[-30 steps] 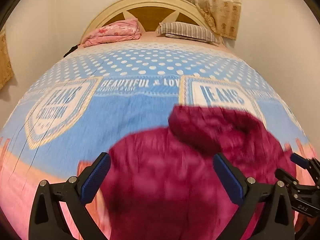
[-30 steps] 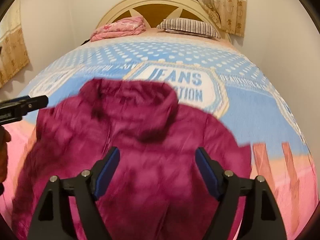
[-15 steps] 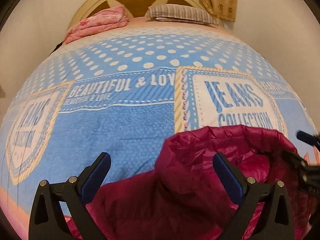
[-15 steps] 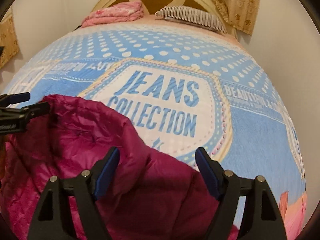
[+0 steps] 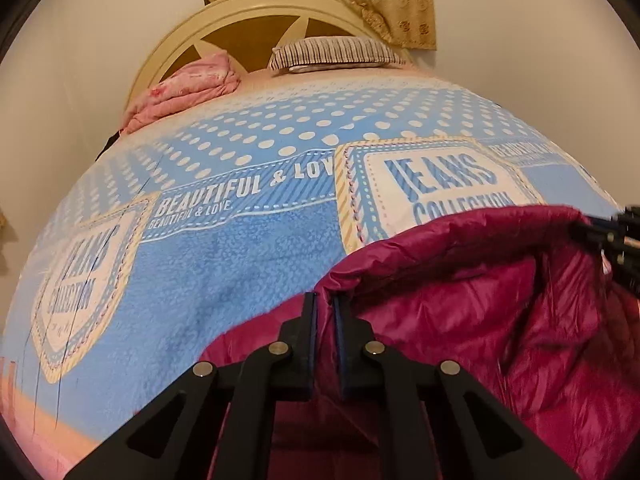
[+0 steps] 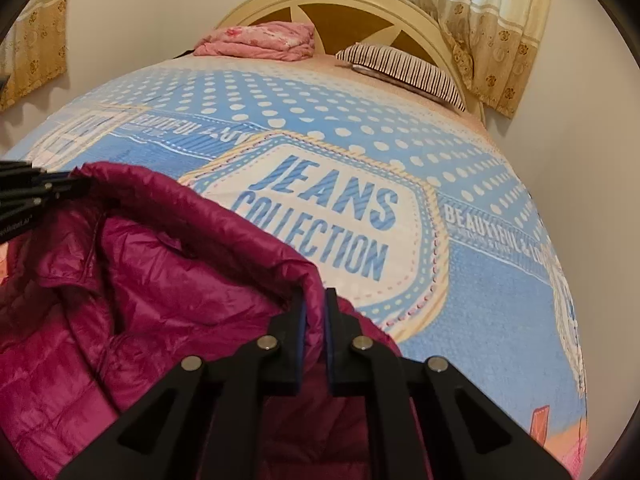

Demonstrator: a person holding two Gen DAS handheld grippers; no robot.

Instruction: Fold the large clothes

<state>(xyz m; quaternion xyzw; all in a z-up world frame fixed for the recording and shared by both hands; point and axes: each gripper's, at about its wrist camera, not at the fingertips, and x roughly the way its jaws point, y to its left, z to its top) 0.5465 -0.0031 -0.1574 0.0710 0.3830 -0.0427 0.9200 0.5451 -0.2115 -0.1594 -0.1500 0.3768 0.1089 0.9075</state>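
One magenta quilted puffer jacket (image 5: 500,312) (hood rim up) sits pinched between two just-closed grippers, left gripper (image 5: 325,304) and right gripper (image 6: 314,300), each clamping the rim.

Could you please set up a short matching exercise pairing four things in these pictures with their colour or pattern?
Things:
1. puffer jacket
2. pillow
3. folded blanket
4. bed cover

Descriptions:
A. pink, flowered
B. blue, white dots and lettering
C. magenta, quilted
D. dark and light stripes

Pairs: 1-C, 2-D, 3-A, 4-B
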